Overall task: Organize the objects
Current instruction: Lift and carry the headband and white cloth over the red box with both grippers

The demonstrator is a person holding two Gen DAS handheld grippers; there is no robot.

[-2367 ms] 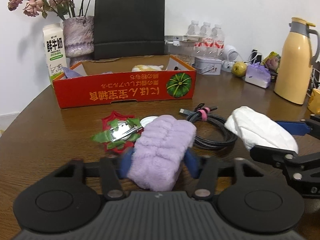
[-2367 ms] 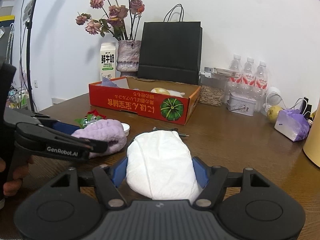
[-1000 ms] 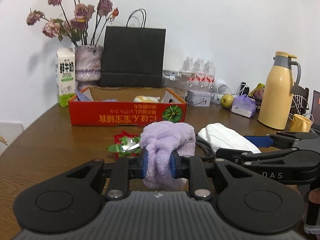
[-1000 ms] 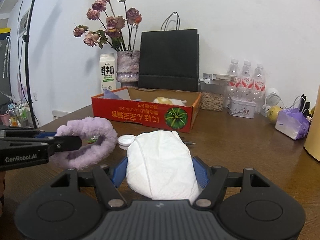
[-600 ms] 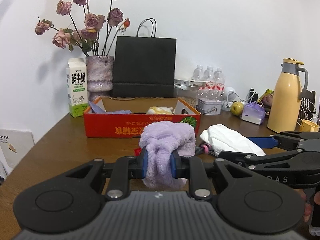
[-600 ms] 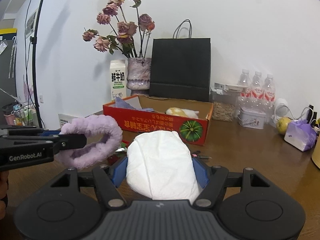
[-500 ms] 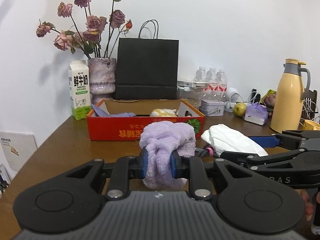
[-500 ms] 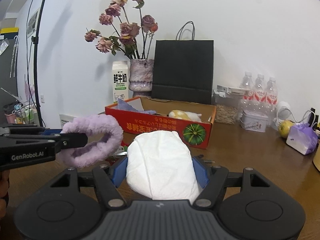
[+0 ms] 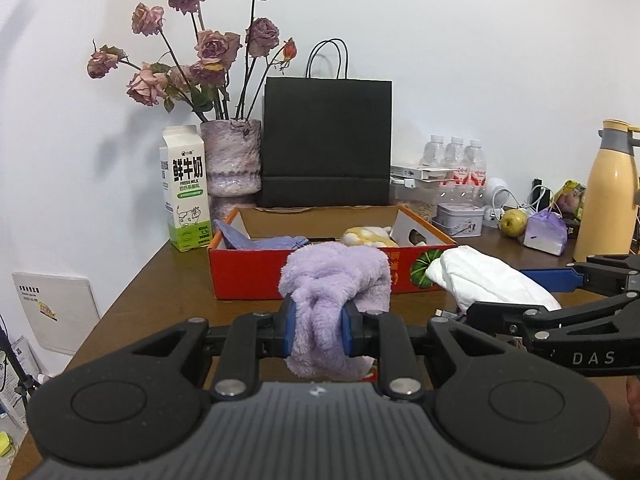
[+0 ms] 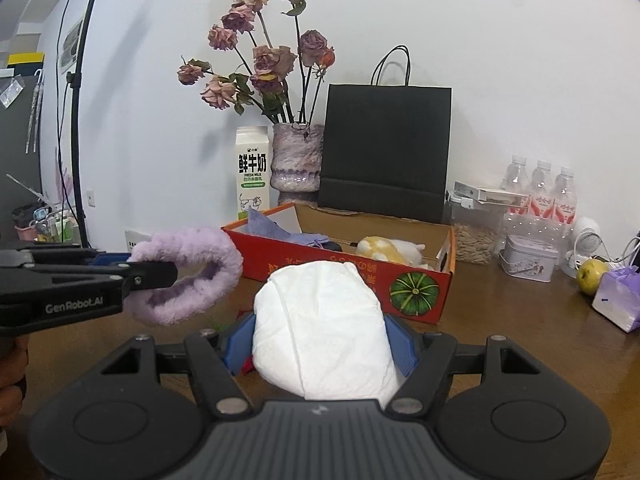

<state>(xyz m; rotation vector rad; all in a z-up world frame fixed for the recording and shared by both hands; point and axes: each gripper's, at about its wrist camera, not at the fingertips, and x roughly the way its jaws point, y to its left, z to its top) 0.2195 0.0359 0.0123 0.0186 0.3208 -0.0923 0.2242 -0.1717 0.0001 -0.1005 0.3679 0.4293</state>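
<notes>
Left wrist view had the brown bench (image 9: 160, 280) spreading out under and ahead of both claws, pretty cluttered at the back. Straight ahead of the left claw (image 9: 318, 330) sat the black paper bag (image 9: 326, 140) against the wall, and just in front of that the red cardboard box (image 9: 248, 272), open on top, with a purple cloth (image 9: 264, 242) and a yellowish plush toy (image 9: 370, 236) inside. Off to the far right of the claw stood the yellow thermos (image 9: 608, 200); ahead and left were the vase of dried roses (image 9: 232, 168) and the milk carton (image 9: 184, 196) beside it.

Left claw was pinching the fluffy purple headband (image 9: 334, 280) tight between its blue pads, held up off the bench and just short of the box's front wall. To its right, the right claw (image 10: 320, 346) was clamped on the white padded bundle (image 10: 320, 320), jaws fairly wide around it, also up off the bench and in front of the box.

Right wrist view showed the headband looping out past the left claw's tips, off to the left of the bundle.
</notes>
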